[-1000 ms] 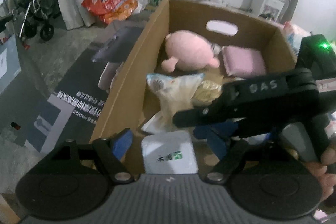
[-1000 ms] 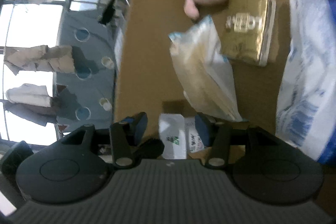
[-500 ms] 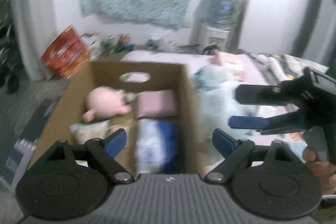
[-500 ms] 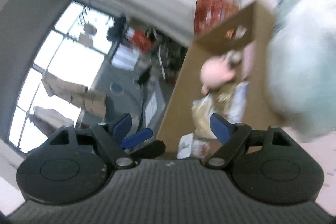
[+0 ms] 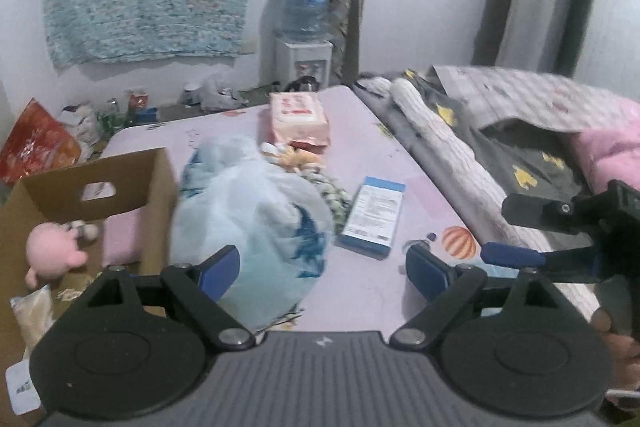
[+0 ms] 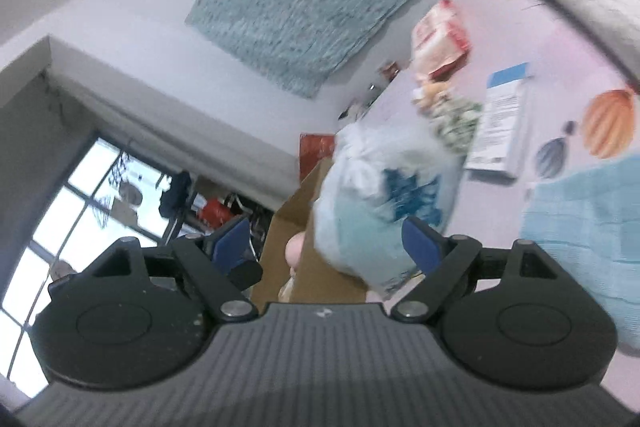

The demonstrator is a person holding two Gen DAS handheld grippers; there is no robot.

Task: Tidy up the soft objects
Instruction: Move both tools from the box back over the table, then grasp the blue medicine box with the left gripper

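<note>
Left wrist view: we see our left gripper (image 5: 322,267) with its blue pads spread wide, having just been opening, and nothing pinched between them.
Right wrist view: our right gripper (image 6: 326,245) also stands apart, its jaws having just been opening; nothing is clamped, though the view is tilted and blurred.
Right gripper from the left camera: we see it at the right edge (image 5: 516,231), black with a blue fingertip, a hand (image 5: 616,343) on its handle.
Bed: a pink printed sheet (image 5: 360,291) carries the loose things.
Plastic bag: a pale translucent bag with blue print (image 5: 256,223) sits at the bed's left edge, touching the box wall, just ahead of our left pad.
Cardboard box: it stands off the bed's left edge (image 5: 156,187), open on top with a handle slot.
Box contents: a pink plush toy (image 5: 50,251) and a pink folded cloth (image 5: 122,239) lie inside.
Blue-and-white packet: flat on the sheet (image 5: 374,217), right of the bag.
Pink tissue pack: near the bed's far edge (image 5: 298,119).
Small plush: cream and orange (image 5: 290,157), between tissue pack and bag.
Light blue cloth: at the near right of the sheet (image 6: 588,227).
Bedding: grey and pink covers heaped along the right edge (image 5: 520,147).
</note>
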